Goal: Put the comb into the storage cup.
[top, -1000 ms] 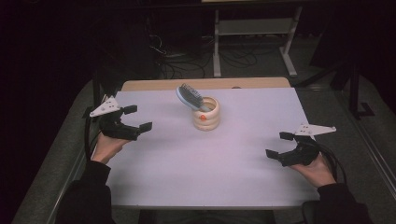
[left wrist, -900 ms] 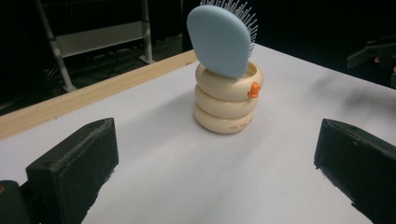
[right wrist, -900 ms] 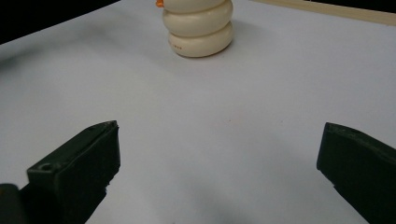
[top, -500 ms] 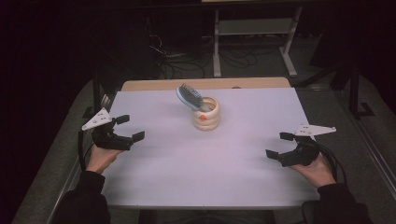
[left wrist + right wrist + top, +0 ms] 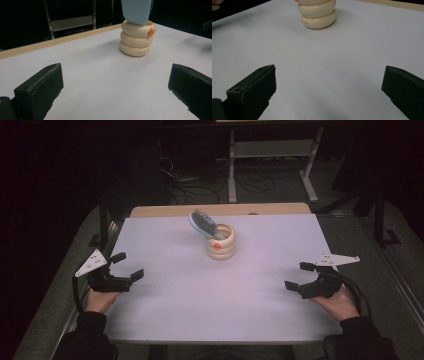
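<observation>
A cream ribbed cup (image 5: 222,243) with an orange mark stands on the white table top (image 5: 210,290), toward its far middle. A blue hairbrush (image 5: 202,223) leans in the cup, head up and tilted left. The cup (image 5: 137,38) and brush (image 5: 137,11) appear ahead in the left gripper view; the cup (image 5: 317,13) sits ahead in the right gripper view. My left gripper (image 5: 128,266) rests open near the table's left edge. My right gripper (image 5: 298,276) is open near the right edge. Both are empty and far from the cup.
A tan wooden strip (image 5: 220,210) runs along the table's far edge. Beyond it, on the dark floor, stand a metal frame (image 5: 272,165) and loose cables (image 5: 200,190). Dark stands flank the table at left and right.
My left gripper has drawn back toward the near left of the table. The right gripper has barely moved. Cup and brush are unchanged.
</observation>
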The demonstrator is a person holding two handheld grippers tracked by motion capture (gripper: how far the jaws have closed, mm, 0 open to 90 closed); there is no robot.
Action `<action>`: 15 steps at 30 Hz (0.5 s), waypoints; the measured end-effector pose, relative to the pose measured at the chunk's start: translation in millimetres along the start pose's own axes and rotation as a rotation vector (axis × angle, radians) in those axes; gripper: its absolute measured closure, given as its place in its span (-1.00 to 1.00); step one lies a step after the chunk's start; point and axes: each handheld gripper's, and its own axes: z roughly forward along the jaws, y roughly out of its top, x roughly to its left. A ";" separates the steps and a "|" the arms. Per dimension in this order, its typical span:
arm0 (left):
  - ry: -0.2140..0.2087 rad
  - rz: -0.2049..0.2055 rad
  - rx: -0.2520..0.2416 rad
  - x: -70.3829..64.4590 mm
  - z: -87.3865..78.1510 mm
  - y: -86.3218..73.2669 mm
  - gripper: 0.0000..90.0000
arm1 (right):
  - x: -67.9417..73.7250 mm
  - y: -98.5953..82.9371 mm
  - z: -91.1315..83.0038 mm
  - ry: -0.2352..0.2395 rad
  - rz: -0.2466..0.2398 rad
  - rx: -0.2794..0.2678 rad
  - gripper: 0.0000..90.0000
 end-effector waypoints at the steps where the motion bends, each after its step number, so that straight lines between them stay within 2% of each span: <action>1: 0.011 0.002 0.000 0.4 -1.6 -2.1 -1.00 | -0.1 -0.3 -0.1 0.000 0.001 -0.001 -1.00; 7: 0.033 -0.013 0.006 2.7 -7.7 -10.3 -1.00 | -0.3 -1.0 -1.5 -0.001 0.007 -0.006 -1.00; 8: 0.041 -0.027 0.001 4.0 -12.6 -15.9 -1.00 | -0.5 -1.3 -1.7 0.001 0.008 -0.010 -1.00; 15: 0.029 -0.042 0.012 6.7 -19.4 -23.8 -1.00 | -1.3 -3.9 -0.2 0.004 0.013 -0.002 -1.00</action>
